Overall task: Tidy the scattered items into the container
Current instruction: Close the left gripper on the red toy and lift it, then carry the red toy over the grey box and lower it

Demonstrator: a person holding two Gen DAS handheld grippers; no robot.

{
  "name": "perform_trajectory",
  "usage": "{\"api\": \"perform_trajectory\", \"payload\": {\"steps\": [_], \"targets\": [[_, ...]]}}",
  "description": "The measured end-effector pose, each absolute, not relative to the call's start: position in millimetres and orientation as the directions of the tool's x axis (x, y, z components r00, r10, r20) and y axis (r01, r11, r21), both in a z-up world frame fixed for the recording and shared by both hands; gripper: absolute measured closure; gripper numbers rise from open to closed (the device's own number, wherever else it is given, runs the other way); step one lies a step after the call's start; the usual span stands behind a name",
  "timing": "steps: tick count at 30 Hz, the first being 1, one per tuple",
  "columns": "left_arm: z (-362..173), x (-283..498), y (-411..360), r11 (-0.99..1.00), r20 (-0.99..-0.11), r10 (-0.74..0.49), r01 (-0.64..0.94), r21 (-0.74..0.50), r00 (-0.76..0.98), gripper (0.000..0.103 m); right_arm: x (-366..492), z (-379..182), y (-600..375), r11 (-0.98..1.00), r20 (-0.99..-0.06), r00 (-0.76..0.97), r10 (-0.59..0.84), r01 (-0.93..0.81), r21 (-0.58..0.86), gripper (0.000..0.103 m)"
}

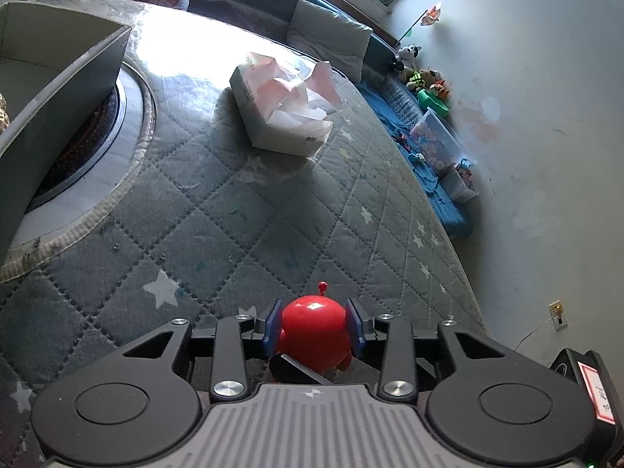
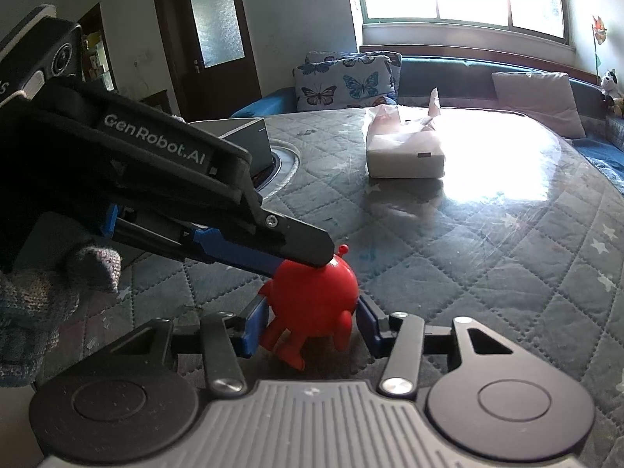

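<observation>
Though the left gripper [image 2: 308,261] hides part of the red toy [image 2: 312,304], "GenRobot.AI" reads clearly — both grippers (the right gripper [image 2: 310,325] too) have blue pads flanking it, contact uncertain.

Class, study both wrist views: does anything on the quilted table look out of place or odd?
Yes. The round red plastic toy figure sits between both grippers' jaws at once. The torn-open white tissue pack lies loose, outside the grey box.

Toy figure [image 2: 314,300] on the quilted table [image 2: 487,257]; tissue pack [image 2: 405,152] behind it, box [image 1: 50,89] far left
</observation>
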State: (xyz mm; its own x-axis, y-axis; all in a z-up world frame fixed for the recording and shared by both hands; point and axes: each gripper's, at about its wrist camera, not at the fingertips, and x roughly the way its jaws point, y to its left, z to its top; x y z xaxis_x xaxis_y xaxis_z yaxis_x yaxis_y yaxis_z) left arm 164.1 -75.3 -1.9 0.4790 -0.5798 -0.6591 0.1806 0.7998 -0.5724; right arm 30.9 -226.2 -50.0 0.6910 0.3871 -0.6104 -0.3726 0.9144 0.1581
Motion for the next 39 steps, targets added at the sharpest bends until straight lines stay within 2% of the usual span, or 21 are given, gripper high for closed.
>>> {"api": "perform_trajectory", "payload": {"steps": [22, 39], "targets": [[2, 155, -55, 0.816, -0.665, -0.546, 0.144, -0.560, 0.510, 0.061, 34, -48, -206, 0.896, -0.617, 0.668, 0.416, -0.416, 0.154, 0.055], [59, 122, 37, 0.853, -0.582, -0.399, 0.053, -0.520, 0.709, 0.061, 46, -4, -126, 0.789, -0.532, 0.640, 0.555, -0.607, 0.093, 0.055]]}}
